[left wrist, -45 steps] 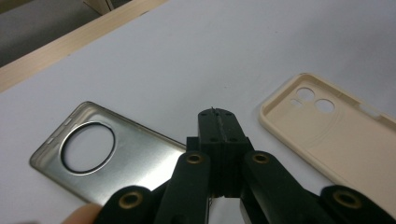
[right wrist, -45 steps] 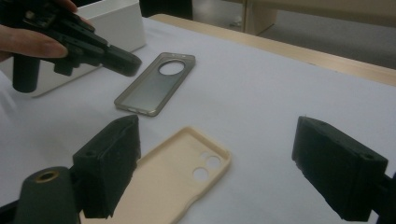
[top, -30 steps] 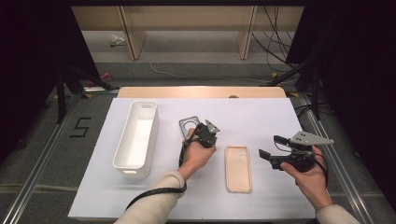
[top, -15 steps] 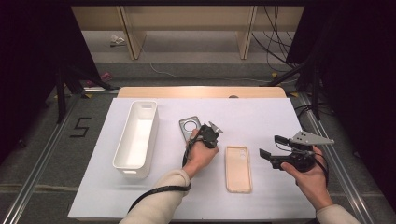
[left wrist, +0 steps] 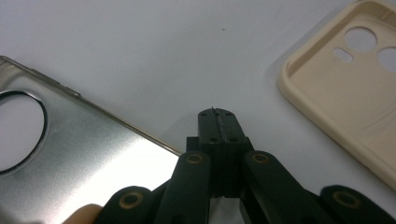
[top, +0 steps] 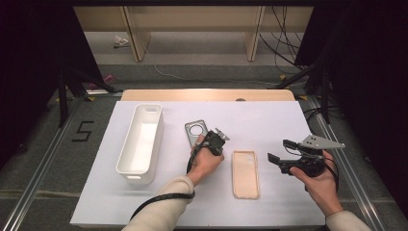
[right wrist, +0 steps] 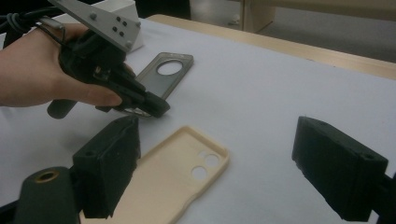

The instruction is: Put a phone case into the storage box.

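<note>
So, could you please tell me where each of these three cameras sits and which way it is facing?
High view: above the person's side, looking forward and down on the table; forearms, both hands, left gripper, right gripper.
Left gripper view: on the left gripper, looking down its shut jaws at the tabletop.
Right gripper view: on the right gripper, looking level across the table between open jaws; the left hand shows.
Shared: all three show the grey phone case and beige phone case.

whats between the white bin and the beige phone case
In the high view, the grey phone case and the left gripper lie between the white bin and the beige phone case.
</note>
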`<action>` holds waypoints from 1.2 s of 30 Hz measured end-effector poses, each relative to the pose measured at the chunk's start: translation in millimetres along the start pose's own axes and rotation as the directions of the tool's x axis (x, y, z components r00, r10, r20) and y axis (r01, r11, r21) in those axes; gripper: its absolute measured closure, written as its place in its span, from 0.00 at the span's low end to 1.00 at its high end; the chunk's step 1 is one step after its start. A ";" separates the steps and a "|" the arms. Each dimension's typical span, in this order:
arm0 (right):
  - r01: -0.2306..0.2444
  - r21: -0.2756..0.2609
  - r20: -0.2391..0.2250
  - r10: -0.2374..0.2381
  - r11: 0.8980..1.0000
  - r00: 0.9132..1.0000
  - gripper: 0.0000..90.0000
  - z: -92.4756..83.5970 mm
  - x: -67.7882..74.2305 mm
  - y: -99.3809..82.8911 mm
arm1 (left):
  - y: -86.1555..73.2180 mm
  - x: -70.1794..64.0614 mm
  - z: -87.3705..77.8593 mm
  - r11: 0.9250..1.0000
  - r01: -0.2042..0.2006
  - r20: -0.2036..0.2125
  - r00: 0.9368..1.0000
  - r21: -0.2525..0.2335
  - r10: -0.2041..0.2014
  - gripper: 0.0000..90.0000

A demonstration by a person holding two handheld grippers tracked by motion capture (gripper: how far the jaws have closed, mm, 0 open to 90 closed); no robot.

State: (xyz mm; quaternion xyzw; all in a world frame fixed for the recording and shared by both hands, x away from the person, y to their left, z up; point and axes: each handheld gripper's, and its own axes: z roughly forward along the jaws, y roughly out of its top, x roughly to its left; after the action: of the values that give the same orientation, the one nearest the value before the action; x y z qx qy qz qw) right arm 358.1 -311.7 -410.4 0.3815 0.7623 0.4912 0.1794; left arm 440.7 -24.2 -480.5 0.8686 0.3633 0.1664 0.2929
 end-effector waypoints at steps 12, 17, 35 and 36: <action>-0.006 -0.001 0.006 0.006 1.000 1.000 0.18 0.3 -1.0 -0.4 | -26.7 12.0 -19.7 1.000 0.022 0.010 1.000 -0.001 -0.022 1.00; -0.005 0.002 0.006 0.005 1.000 1.000 0.18 0.8 -1.0 -0.5 | -34.6 17.7 -24.3 0.999 0.039 0.010 0.999 -0.008 -0.039 1.00; -0.007 0.003 0.007 0.007 1.000 1.000 0.18 0.1 -1.3 -0.5 | -31.8 18.2 -35.3 0.999 0.009 0.011 1.000 -0.036 -0.008 1.00; -0.008 0.001 0.007 0.008 1.000 1.000 0.18 0.1 -1.4 -0.4 | -30.7 18.4 -38.8 0.999 0.000 0.011 1.000 -0.041 0.000 1.00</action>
State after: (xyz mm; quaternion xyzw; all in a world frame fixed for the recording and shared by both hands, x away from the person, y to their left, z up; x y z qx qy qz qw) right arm 358.9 -312.8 -410.9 0.3864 0.7603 0.4901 0.1800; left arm 417.4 21.6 -468.4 0.8633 0.3582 0.1689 0.3128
